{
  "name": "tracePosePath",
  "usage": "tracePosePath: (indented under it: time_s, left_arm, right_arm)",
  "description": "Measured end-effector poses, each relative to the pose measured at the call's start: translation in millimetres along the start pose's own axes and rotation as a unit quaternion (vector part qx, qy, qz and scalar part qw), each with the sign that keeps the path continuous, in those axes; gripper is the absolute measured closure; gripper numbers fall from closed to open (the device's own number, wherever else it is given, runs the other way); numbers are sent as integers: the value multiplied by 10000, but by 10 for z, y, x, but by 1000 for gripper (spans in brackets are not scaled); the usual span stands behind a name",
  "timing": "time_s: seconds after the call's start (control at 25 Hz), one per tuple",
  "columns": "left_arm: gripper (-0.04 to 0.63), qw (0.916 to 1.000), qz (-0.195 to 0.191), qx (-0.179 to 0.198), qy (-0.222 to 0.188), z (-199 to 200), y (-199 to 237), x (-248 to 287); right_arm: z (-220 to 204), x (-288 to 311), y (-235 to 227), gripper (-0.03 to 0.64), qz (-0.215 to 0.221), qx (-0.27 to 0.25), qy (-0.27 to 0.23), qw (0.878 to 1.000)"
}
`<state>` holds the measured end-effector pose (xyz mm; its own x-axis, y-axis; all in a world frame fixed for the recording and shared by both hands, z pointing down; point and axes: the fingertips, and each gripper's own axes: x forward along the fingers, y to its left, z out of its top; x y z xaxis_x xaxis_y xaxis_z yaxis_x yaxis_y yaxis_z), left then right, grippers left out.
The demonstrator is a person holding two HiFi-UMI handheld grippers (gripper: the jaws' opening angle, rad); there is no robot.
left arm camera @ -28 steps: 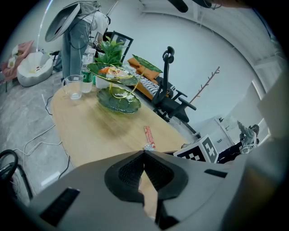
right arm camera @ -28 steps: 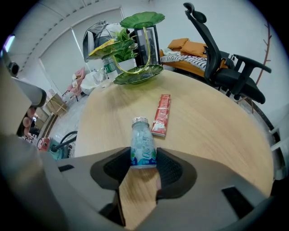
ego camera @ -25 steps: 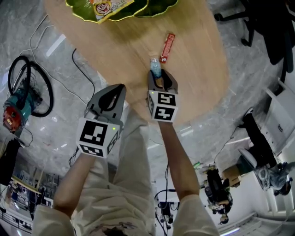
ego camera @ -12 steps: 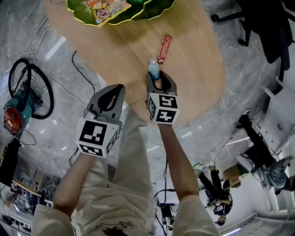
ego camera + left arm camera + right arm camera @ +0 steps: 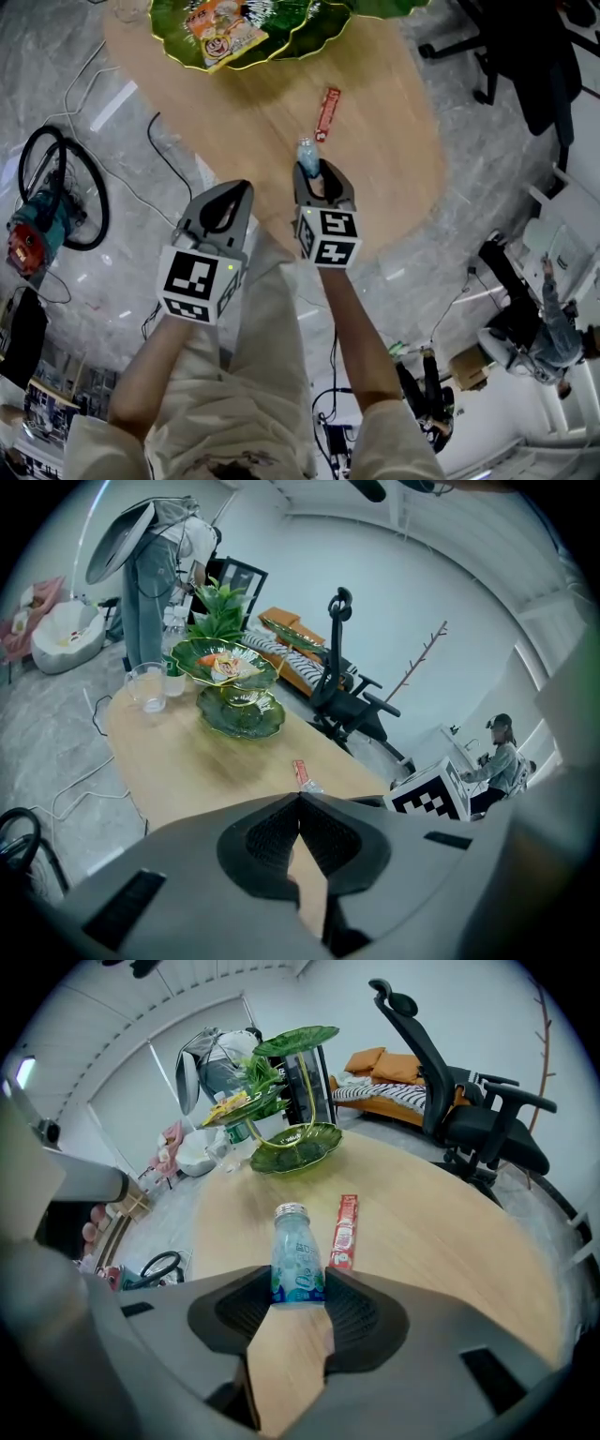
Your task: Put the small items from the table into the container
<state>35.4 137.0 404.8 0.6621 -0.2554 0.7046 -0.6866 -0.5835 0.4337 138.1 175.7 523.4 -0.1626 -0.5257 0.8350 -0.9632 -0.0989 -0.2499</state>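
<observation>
- Wooden table (image 5: 375, 187) carries what is left of the job: a small clear bottle (image 5: 298, 1251) with a metal cap and a blue-green label, and a red stick packet (image 5: 344, 1232) lying flat just beside it.
- Right gripper (image 5: 317, 173) has its jaws closed on the lower part of the bottle, which stands upright between them. Its base is hidden by the jaws, so I cannot tell whether it rests on the wood or is lifted.
- Left gripper (image 5: 300, 803) is empty — its jaws meet tip to tip with nothing between them. It hangs off the near edge of the table, beside the right one.
- Green leaf-shaped dishes (image 5: 300, 23), the likely container, stand at the far end of the table, well apart from the bottle. The upper dish already holds an orange snack packet (image 5: 220, 21), and the lower dish (image 5: 239, 714) looks empty.
- Judged from this, the task is partway done: one item is in, the bottle is gripped but not delivered, and the red stick packet is untouched.
- A drinking glass (image 5: 147, 686) stands by the dishes — probably not one of the small items to be moved.
</observation>
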Motion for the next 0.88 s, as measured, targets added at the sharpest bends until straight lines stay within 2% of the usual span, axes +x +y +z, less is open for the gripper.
tracePosePath:
  time_s: [0.88]
  left_arm:
    - [589, 9995, -110, 133, -268, 271, -173, -394]
  right_arm:
    - [537, -665, 458, 443, 267, 68, -677, 9973]
